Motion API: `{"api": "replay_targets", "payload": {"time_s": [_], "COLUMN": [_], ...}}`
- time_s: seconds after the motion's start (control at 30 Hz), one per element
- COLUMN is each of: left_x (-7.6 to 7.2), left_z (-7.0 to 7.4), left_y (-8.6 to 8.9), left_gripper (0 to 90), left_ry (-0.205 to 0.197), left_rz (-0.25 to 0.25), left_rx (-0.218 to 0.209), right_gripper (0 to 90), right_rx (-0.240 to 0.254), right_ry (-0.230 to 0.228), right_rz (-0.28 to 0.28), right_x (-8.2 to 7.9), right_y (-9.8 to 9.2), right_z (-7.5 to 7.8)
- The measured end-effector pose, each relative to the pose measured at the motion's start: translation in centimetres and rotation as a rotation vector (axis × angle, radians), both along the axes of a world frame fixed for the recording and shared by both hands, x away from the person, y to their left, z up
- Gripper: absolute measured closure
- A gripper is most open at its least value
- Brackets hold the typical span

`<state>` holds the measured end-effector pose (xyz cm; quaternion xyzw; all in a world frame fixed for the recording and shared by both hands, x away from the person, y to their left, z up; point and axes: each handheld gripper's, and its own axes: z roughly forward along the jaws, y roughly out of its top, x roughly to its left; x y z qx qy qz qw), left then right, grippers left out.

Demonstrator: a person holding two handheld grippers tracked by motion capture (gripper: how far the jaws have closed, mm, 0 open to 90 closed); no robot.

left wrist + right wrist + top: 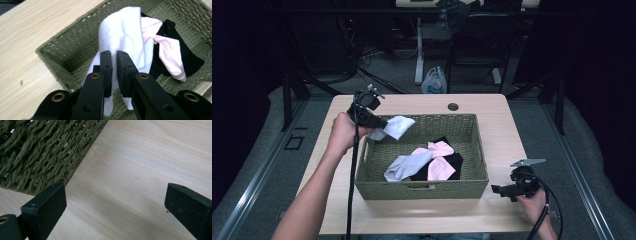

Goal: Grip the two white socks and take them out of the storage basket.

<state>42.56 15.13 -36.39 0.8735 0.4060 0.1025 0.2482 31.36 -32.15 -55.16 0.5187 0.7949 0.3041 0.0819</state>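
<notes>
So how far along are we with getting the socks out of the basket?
Early on: no sock lies on the table yet. In hand: the left gripper is shut on a white sock, lifted above the basket's left rim. Left inside: a light grey sock, a pink one and black fabric. The right gripper waits open over the table beside the basket.

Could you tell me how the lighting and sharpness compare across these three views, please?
High view: the table is lit while the room around it falls nearly black, and the picture is soft. Left gripper view: the white sock is bright, the near jaws dark and slightly blurred. Right gripper view: evenly lit wood, sharp basket weave, a soft shadow between the jaws.
</notes>
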Motion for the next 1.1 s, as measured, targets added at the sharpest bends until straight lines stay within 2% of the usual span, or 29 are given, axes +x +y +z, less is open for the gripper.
{"api": "replay_targets", "payload": {"time_s": [0.17,0.23,0.27,0.3,0.33,0.37,0.6,0.63,0.73,0.83,0.93,1.1], "left_x": [-0.3,-0.6,-0.6,-0.9,-0.9,-1.2,-2.0,-2.0,-2.3,-2.4,-2.7,-2.9], "left_z": [0.4,0.6,0.6,0.8,0.8,0.8,0.5,0.5,-0.1,-0.4,-1.0,-2.1], "left_y": [1.4,2.8,2.8,3.7,3.7,4.7,7.6,7.6,8.9,9.5,10.8,12.3], "left_gripper": [83.7,83.6,83.6,83.6,83.6,83.6,83.6,83.6,83.5,83.5,83.5,83.5], "left_ry": [-0.006,-0.011,-0.011,-0.017,-0.017,-0.024,-0.024,-0.024,-0.023,-0.019,-0.027,-0.011], "left_rz": [0.027,0.052,0.052,0.072,0.072,0.096,0.154,0.154,0.185,0.202,0.245,0.286], "left_rx": [-0.002,-0.007,-0.007,-0.013,-0.013,-0.02,-0.02,-0.02,-0.018,-0.016,-0.022,-0.023], "right_gripper": [3.6,3.6,3.6,3.6,3.6,3.6,3.6,3.6,3.7,3.6,3.7,3.7], "right_rx": [0.003,0.001,0.001,0.0,0.0,-0.002,-0.001,-0.001,-0.005,-0.002,-0.002,-0.006], "right_ry": [0.001,0.001,0.001,0.0,0.0,-0.001,0.0,0.0,0.0,-0.001,-0.003,-0.001], "right_rz": [0.001,0.002,0.002,0.002,0.002,-0.006,-0.005,-0.005,-0.006,-0.006,-0.003,-0.005], "right_x": [0.0,0.0,0.0,-0.1,-0.1,-0.1,-0.2,-0.2,-0.2,-0.2,-0.1,-0.1], "right_y": [0.0,0.0,0.0,0.0,0.0,-0.1,-0.1,-0.1,-0.1,-0.1,-0.1,0.0], "right_z": [0.0,0.0,0.0,0.0,0.0,0.0,0.1,0.1,0.1,0.1,0.1,0.0]}}
